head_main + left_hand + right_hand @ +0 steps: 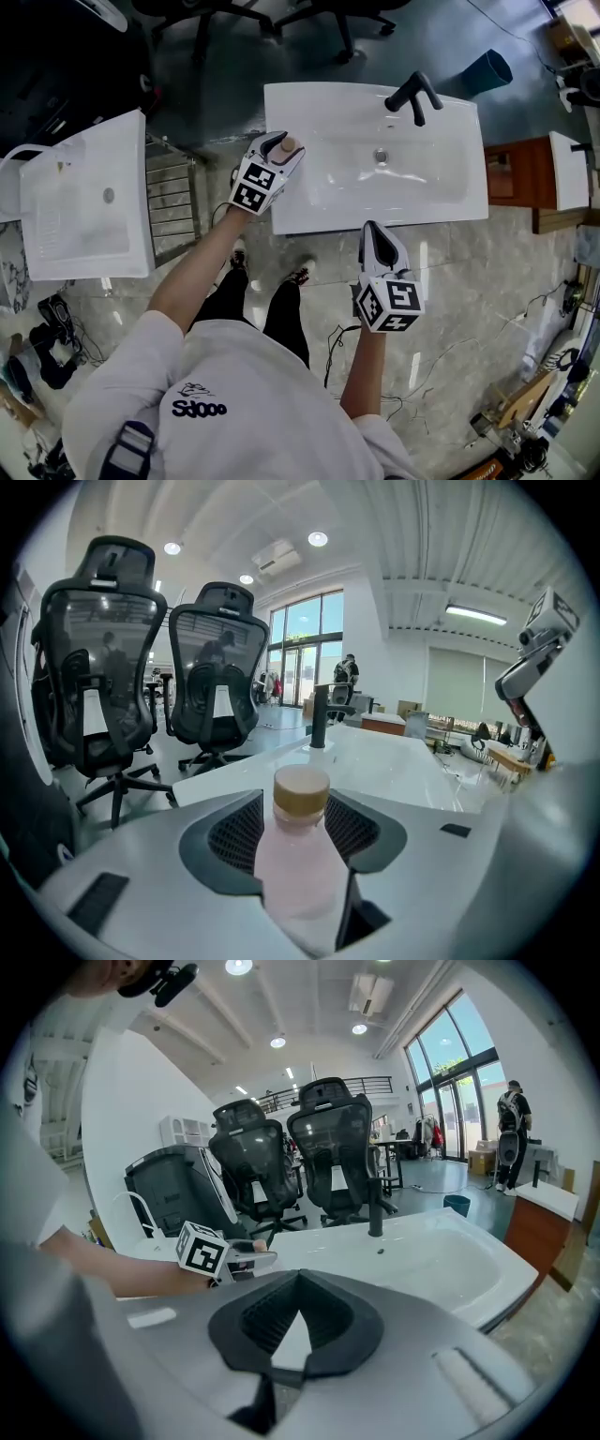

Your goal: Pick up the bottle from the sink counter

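Nearest the person, the right gripper (300, 1277) hangs at about 6 o'clock from the basin, its tips just at the front edge of the sink counter (309, 202). Its jaws are together, the tips meeting in a point. Only a narrow wedge of gap lies behind them, and nothing is in it.

Farther out, at about 10 o'clock from the right gripper, the left gripper (296, 799) reaches over the counter's left edge. Its jaws stand wide apart, one on each side of the bottle (300, 864). The bottle is pale pink with a tan cap and stands upright between them. It is at the counter's left edge, at about 9 o'clock from the drain (380, 156). Ribbed pad shows clear on both sides of the cap, so nothing presses there. Lower down the wider body fills most of the gap, and contact there is hard to judge.

Beyond the basin, at 12 o'clock, stands a black faucet (412, 96). Past the counter are two black office chairs (217, 667).
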A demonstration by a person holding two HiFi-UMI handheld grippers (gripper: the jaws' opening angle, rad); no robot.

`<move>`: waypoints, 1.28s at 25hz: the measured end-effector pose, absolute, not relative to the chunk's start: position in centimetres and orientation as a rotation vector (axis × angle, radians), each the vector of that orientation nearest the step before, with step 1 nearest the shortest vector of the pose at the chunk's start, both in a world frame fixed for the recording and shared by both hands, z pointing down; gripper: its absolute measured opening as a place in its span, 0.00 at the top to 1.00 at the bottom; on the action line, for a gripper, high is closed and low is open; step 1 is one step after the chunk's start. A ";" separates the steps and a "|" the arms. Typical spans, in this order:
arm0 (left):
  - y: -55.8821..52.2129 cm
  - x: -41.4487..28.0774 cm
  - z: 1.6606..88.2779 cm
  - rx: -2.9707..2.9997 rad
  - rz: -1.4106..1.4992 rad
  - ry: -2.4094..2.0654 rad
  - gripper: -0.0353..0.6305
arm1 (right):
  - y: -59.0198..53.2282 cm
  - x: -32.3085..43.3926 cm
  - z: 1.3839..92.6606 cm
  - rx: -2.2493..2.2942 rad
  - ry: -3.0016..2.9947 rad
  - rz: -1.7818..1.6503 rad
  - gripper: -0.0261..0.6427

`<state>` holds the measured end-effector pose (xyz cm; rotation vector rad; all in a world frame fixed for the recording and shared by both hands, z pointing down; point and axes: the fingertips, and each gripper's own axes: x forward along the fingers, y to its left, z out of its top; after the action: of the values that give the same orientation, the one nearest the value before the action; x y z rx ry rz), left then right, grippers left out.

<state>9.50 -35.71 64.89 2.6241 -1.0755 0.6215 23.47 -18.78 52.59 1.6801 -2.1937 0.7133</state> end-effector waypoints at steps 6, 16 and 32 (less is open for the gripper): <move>-36.4 10.0 64.7 2.636 0.637 -1.100 0.65 | -18.1 24.3 53.6 1.690 -2.165 0.747 0.95; -36.1 10.5 64.5 2.667 0.661 -1.091 0.71 | -18.0 24.4 53.8 1.685 -2.155 0.760 0.95; -35.8 10.1 64.5 2.646 0.679 -1.068 0.78 | -17.5 24.8 52.6 1.722 -2.147 0.727 0.95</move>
<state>10.13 -35.78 64.47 2.6461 -1.0682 0.6794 24.84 -17.47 52.58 1.7216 -2.1467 0.7274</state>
